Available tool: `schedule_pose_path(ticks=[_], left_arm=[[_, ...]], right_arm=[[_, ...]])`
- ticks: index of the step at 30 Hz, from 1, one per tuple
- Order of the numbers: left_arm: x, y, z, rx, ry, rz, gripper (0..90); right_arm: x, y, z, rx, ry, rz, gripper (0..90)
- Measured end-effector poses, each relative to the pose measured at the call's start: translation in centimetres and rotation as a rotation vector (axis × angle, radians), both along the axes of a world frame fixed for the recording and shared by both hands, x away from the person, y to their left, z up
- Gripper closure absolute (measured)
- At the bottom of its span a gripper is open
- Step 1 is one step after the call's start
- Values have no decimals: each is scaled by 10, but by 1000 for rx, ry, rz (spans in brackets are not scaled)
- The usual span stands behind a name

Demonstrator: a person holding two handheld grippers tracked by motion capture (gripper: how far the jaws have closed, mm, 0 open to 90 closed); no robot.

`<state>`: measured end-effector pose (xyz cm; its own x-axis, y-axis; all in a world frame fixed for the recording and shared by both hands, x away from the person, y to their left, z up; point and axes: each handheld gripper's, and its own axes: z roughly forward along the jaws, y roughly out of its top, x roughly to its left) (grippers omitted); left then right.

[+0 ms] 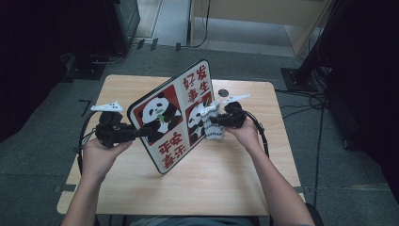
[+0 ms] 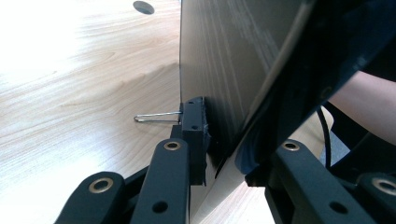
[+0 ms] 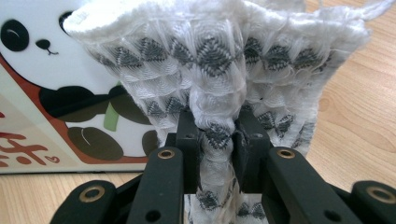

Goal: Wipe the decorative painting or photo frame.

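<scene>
Left tongs (image 1: 149, 133) clamped on the left edge of the panda board (image 1: 172, 114), which I'm holding tilted up over the middle of the bench (image 1: 221, 181), lower corner near the wood. Board is flat, glossy, rounded corners, red panels with panda prints and characters; back face dark, with a thin wire loop (image 2: 156, 116) beside the jaw. Right tongs (image 1: 215, 120) pinched on a bunched white knit cloth (image 1: 211, 123), grey diamond pattern, fuzzy, pressed against the board's right side.
</scene>
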<state>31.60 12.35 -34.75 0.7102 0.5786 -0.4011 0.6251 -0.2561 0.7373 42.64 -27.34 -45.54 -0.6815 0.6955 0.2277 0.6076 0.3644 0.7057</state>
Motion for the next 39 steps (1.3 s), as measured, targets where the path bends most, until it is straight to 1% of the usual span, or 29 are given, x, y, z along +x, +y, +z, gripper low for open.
schedule_pose_path(ticks=[6, 11, 13, 20, 23, 26, 27, 30, 32, 33, 35, 39], left_arm=[[0, 0, 0, 3, -1, -5, 757], [0, -1, 0, 3, 0, -5, 755], [0, -1, 0, 4, 0, -6, 754], [0, -1, 0, 5, 0, -5, 755], [0, 0, -1, 0, 3, -4, 754], [0, 0, -1, -1, 4, -3, 753], [0, 0, 0, -1, 4, -3, 753], [0, 0, -1, -1, 4, -2, 753], [0, 0, -1, -1, 4, -3, 754], [0, 0, -1, -2, 4, -2, 753], [0, 1, -1, -3, 6, -2, 752], [0, 0, -1, -2, 2, 1, 754]], right_arm=[[0, 1, -7, -11, 20, 1, 759], [0, 1, -16, -29, 38, 3, 759], [0, 0, -16, -22, 50, -3, 759], [1, -1, -13, -29, 52, 3, 761], [0, -3, -7, -24, 48, 5, 769], [-2, -5, 1, -26, 34, 4, 776], [-2, -6, 4, -22, 26, 7, 778], [-4, -8, 14, 1, 21, 3, 782], [-6, -8, 21, 28, -4, 2, 786], [-7, -8, 25, 37, -10, 7, 788], [-8, -6, 33, 35, -11, 13, 788], [-12, -3, 51, 55, -53, 25, 787]])
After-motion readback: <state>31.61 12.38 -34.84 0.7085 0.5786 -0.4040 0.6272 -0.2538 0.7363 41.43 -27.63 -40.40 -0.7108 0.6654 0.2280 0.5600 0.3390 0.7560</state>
